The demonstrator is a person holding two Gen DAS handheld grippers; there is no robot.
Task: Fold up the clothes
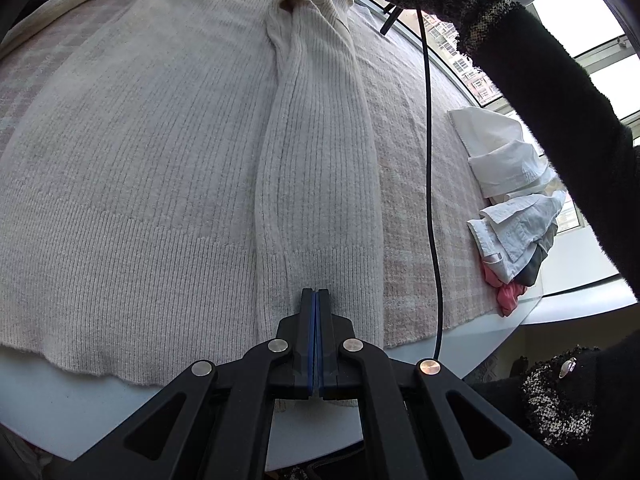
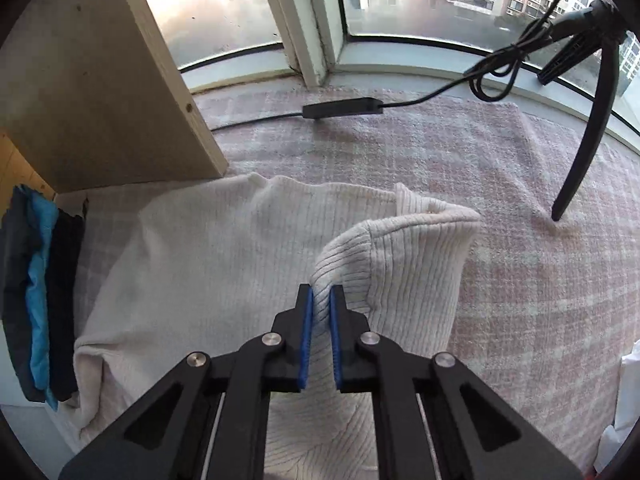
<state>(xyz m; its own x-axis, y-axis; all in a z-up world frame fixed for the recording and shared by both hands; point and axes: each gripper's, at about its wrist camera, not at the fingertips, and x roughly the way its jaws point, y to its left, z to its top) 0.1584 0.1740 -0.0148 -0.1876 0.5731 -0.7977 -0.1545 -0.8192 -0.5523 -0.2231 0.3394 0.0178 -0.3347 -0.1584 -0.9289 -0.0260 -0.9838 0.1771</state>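
Left gripper (image 1: pixel 315 294) reads to me as fully pinched, blue pads together over the sleeve cuff near the table edge — whether knit is caught between them I cannot tell. Right gripper (image 2: pixel 321 292) has its jaws narrowly parted around a raised ridge of the cream sweater (image 1: pixel 132 152) at the shoulder. I see the sweater spread on the pink checked cloth (image 2: pixel 520 280), sleeve (image 1: pixel 320 140) folded lengthwise — folded garments (image 1: pixel 512 200) near.

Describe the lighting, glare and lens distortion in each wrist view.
Left wrist view: strong fisheye bend, the white table edge curves; the window upper right is blown out, and the cream ribbed knit sweater is evenly lit. Right wrist view: hazy daylight through the window panes; black corners vignette the frame.
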